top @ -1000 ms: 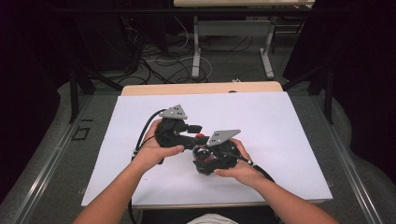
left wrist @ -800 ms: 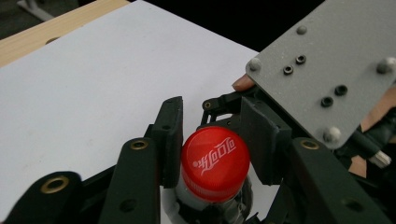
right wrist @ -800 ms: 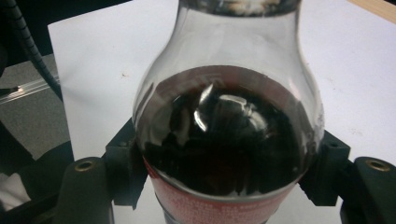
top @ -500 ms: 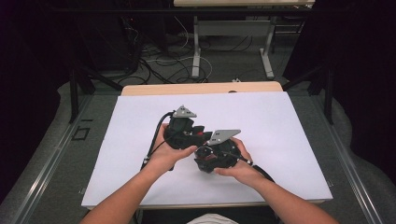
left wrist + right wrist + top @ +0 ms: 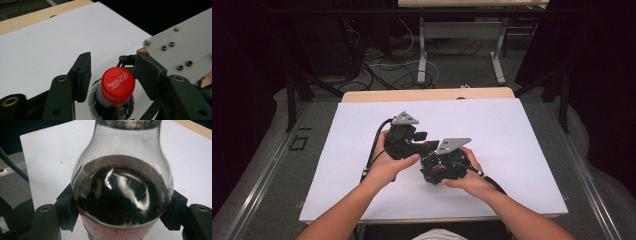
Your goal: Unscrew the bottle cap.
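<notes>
Red cap (image 5: pixel 117 85) on a cola bottle (image 5: pixel 120 195) marks the working point of this scene — the step in hand appears to be unscrewing that cap. At left in the high view, the left gripper (image 5: pixel 424 142) is held tilted over the bottle's top; its own view shows the two black pads standing either side of the cap with a clear gap on each side, the jaws having just been opening, so the cap sits between them unpressed. To the right, the right gripper (image 5: pixel 432 172) rests low over the white sheet (image 5: pixel 512 130) covering the table (image 5: pixel 427 94), its jaws clamped on the bottle's body at the upper edge of the red label, where dark liquid fills the shoulder. The bottle thus stands near the middle of the sheet, steadied from the right. The next move likely calls for the left jaws to close squarely on the cap and twist while the right grip holds firm. Cap lettering and the pad gaps are legible in the left gripper view — the high view gives instead the hands' layout, where the bottle is largely hidden behind the grippers
</notes>
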